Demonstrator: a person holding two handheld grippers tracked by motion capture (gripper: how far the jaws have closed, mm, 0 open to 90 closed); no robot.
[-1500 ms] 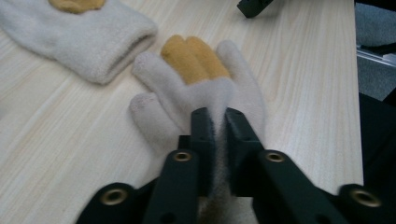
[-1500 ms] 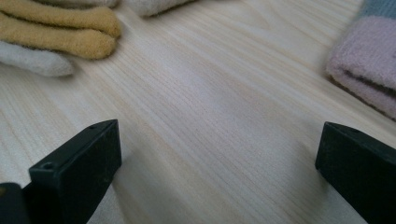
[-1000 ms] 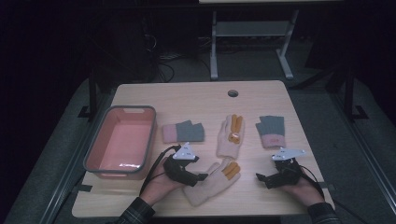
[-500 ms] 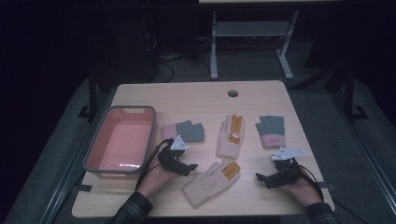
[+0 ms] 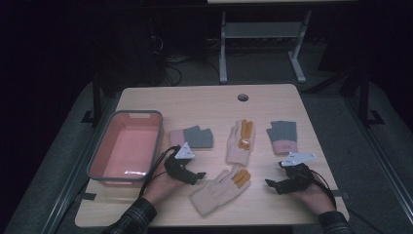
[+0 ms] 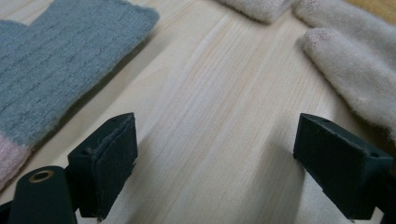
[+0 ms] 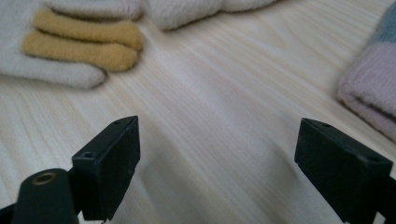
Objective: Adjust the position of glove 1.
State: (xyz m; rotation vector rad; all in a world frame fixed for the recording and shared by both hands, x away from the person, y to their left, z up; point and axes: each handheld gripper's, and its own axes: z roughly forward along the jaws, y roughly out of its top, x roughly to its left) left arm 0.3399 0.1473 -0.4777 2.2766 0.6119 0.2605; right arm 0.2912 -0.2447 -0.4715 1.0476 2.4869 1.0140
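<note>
1. Your bench is pale wood and carries everything here.
2. Take the pink bin as your landmark: it sits at the bench's left side, open and with nothing inside.
3. Nearest cream glove: to the right of the bin and nearer to you, lying flat with its orange fingers pointing away from you and to the right.
4. Second cream glove: farther right of the bin, level with its middle, fingers pointing away from you.
5. Grey-and-pink mitt: just right of the bin, flat, its pink cuff toward the bin.
6. Second grey-and-pink mitt: farthest right from the bin, pink cuff toward you.
7. Your left tongs sit right of the bin's near corner, between the first mitt and the nearest cream glove. In the left gripper view the jaws stand wide apart over bare wood and hold nothing, with the mitt to one side and the cream glove to the other.
8. Your right tongs are far right of the bin, beyond the nearest cream glove. In the right gripper view the jaws gape wide and are empty, with the orange fingers ahead and a pink cuff at the edge.
</note>
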